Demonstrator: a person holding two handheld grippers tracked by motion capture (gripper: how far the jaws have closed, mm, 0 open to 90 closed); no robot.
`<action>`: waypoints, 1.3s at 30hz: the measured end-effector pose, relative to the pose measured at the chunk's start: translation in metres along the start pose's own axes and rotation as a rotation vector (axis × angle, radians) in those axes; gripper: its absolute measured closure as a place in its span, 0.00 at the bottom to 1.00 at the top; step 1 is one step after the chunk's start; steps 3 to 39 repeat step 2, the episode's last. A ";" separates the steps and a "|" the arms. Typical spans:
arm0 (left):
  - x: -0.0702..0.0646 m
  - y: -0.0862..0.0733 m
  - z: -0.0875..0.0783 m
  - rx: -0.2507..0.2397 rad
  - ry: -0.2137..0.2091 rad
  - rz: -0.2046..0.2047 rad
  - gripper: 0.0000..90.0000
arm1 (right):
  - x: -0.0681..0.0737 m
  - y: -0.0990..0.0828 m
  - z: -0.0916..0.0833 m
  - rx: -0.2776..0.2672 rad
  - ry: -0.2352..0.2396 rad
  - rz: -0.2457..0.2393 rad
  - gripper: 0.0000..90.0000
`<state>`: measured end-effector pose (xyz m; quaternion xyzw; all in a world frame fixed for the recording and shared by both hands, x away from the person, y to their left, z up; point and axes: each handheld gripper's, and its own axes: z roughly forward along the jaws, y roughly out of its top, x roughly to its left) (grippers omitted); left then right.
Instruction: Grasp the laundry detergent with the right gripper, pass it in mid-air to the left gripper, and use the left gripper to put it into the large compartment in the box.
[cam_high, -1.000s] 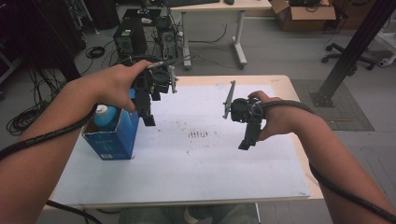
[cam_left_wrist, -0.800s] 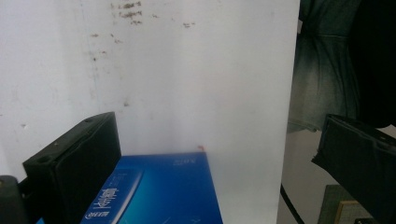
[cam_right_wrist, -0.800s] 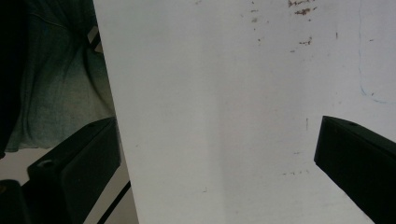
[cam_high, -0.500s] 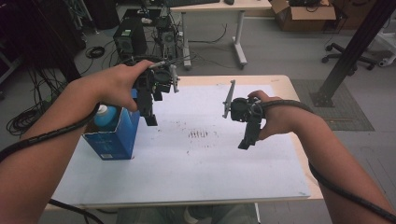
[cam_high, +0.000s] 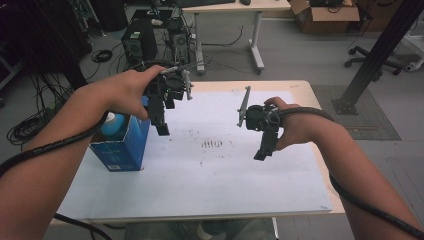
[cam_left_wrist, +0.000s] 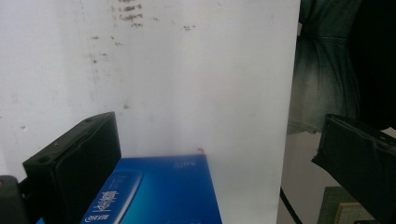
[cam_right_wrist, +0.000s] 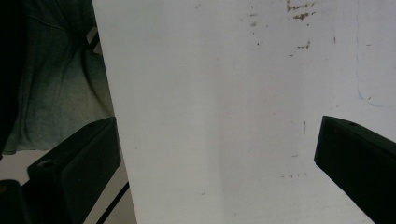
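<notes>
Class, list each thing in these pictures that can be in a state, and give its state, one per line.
Left gripper: open, held above the table, holding nothing.
Right gripper: open, held above the table, holding nothing.
Blue box: upright on the table, top open.
Bottle: standing inside the blue box, cap on.
White sheet: flat on the table, smudged near its middle.

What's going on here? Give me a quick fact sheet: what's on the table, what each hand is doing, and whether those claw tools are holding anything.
Surface: table covered by a white sheet, smudged with dark marks near its middle
On it: blue box at the left, a bottle with a blue cap standing inside
Left gripper: held above the box's right side, jaws open, empty
Right gripper: held over the sheet, jaws open, empty
Contact: neither gripper touches the box
</notes>
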<state>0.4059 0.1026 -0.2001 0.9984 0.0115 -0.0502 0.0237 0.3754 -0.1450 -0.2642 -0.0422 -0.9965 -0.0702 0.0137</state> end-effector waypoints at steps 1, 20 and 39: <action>-0.001 0.000 0.000 -0.003 0.000 0.000 0.00 | 0.001 0.000 0.000 0.003 0.003 0.003 0.00; -0.001 0.000 0.000 -0.008 -0.001 0.000 0.00 | 0.001 0.001 0.000 0.002 0.004 0.000 0.00; -0.001 0.000 0.000 -0.008 -0.001 0.000 0.00 | 0.001 0.001 0.000 0.002 0.004 0.000 0.00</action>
